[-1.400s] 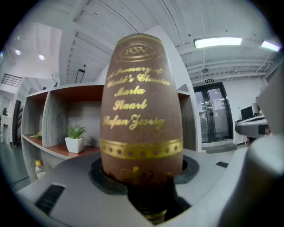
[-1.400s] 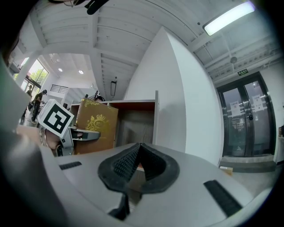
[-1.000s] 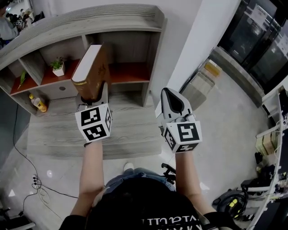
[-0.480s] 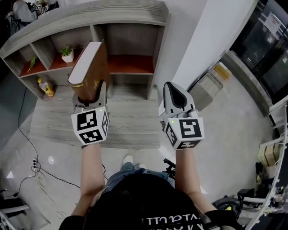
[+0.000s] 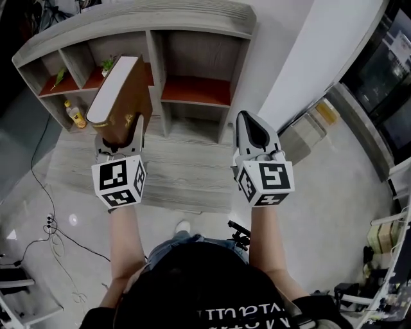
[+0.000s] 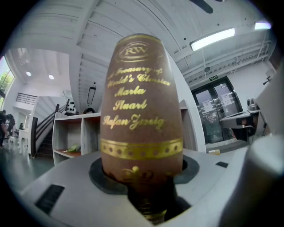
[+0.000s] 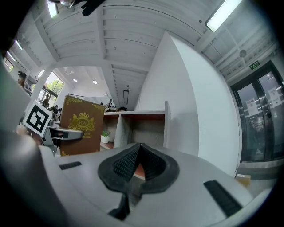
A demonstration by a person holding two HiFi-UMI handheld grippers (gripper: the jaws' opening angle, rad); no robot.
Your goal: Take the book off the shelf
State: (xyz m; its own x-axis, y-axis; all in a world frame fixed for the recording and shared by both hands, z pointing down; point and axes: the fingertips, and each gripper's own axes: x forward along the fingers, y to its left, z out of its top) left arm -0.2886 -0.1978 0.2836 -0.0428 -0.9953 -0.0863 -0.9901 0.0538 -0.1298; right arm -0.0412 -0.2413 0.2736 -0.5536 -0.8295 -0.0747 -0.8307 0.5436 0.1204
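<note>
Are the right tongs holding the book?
No, the right tongs are shut and empty; the left tongs grip the book.

We are standing in a big office hall. We are seeing glass doors [image 6: 224, 111], long ceiling lights [image 6: 212, 39] and floor cables [image 5: 35, 183].

The book [image 5: 131, 106] is brown with gold lettering, a gold dotted band and pale page edges. The shelf [image 5: 148, 16] is grey wood grain with red-brown boards. The left tongs [image 5: 121, 132] and right tongs [image 5: 248, 118] are light grey with black pads, and their cubes bear black-and-white squares.
</note>
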